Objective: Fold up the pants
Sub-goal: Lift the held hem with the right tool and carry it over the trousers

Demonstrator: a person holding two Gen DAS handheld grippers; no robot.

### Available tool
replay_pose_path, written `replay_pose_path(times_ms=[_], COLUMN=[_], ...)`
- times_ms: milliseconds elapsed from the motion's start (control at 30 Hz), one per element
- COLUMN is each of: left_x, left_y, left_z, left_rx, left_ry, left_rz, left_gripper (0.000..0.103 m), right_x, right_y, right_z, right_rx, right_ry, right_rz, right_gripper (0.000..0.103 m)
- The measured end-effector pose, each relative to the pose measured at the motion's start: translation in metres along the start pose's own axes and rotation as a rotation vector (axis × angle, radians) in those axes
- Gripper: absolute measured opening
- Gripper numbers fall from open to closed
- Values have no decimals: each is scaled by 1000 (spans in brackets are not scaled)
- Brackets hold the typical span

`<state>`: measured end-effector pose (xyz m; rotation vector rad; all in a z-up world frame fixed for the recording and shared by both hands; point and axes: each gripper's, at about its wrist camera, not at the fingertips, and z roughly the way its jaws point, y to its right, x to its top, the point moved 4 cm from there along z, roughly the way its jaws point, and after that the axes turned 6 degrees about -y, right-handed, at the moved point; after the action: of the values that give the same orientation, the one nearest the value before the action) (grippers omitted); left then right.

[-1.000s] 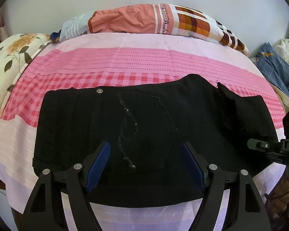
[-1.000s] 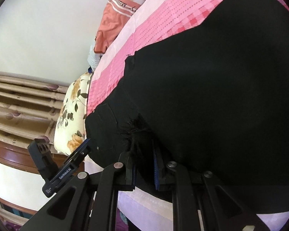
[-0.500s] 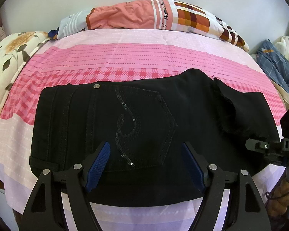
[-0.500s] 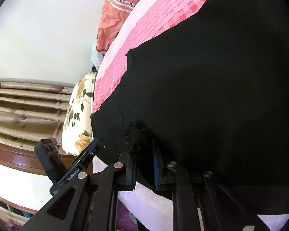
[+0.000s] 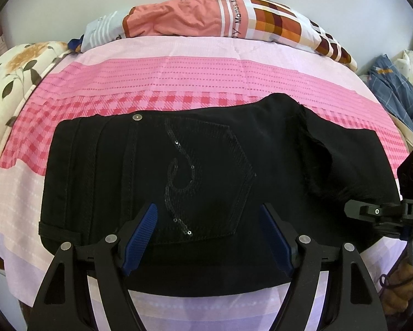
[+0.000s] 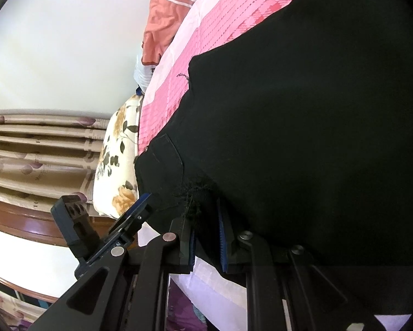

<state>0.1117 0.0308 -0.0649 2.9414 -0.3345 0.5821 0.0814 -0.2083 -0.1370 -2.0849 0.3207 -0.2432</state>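
Black pants lie folded across the pink bed sheet, with the sequined back pocket facing up. My left gripper hovers open over the pocket's near edge, nothing between its blue pads. At the right end the leg is doubled over, showing a frayed hem. My right gripper is shut on the pants at that frayed edge, fabric pinched between its pads. In the left wrist view the right gripper shows at the pants' right end.
A patterned orange and white pillow lies along the far edge by the wall. A floral pillow sits at the left, and blue checked clothes at the right. The left gripper shows in the right wrist view, with curtains behind.
The right gripper has tilted slightly while keeping its pinch on the frayed edge. The left gripper stays open in the same spot over the pocket.
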Motion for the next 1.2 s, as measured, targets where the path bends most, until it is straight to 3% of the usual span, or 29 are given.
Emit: replay_pose_path(times_ms=[333,567,833,1200], left_x=[-2,-3,-4,-4], left_y=[1,1,1,0], left_z=[4,6,7,8], left_rx=[-4,-6,-14,-28], left_ry=[-16,-26,-37,-42], left_rz=[0,-2,-9,-12], left_gripper=[76,76,76,76], right_x=[1,-3,-3,-4], right_y=[3,2,9,8], right_z=[10,23,25,28], right_rx=[27,203,315,299], right_ry=[-21,-74,-102,-107], right_rz=[9,55,129,116], right_gripper=[18,21,23,23])
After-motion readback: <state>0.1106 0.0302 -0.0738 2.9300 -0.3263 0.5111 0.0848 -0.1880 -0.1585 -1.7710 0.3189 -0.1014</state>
